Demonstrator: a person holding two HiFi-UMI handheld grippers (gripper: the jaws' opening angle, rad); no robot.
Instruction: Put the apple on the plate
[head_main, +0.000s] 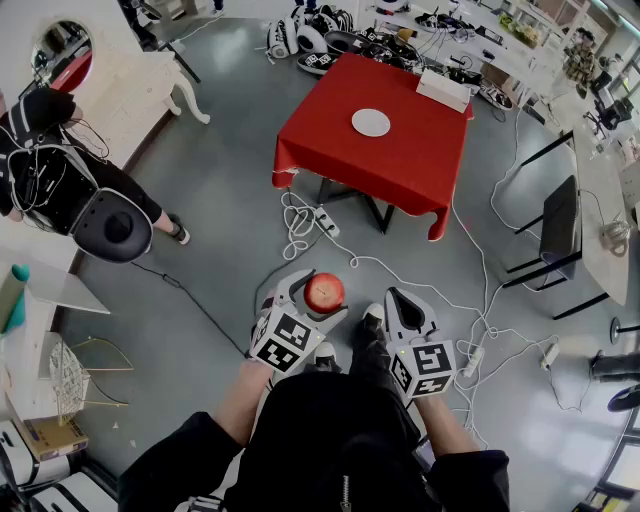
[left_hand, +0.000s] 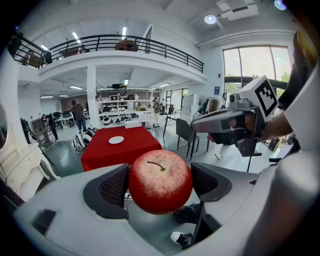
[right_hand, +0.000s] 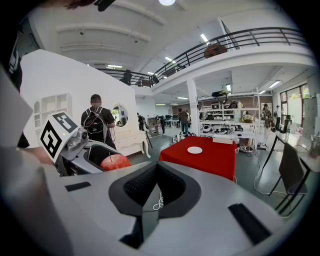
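Left gripper (head_main: 316, 298) jaws clamp the red apple (left_hand: 160, 181), well apart from the red table (head_main: 400, 165) bearing the white plate (head_main: 371, 122); right gripper (right_hand: 154, 192) jaws are together, empty.

The apple (left_hand: 160, 181) is coloured red, with pale speckles and a brown stem. The plate (head_main: 371, 122) is white, and the worktop (head_main: 400, 165) is covered in red cloth. The left claw (head_main: 322, 290) and the right claw (right_hand: 155, 182) are seen in light grey, with black pads (left_hand: 116, 186) and black-and-white square markers (head_main: 283, 338). The floor (head_main: 220, 190) is grey.
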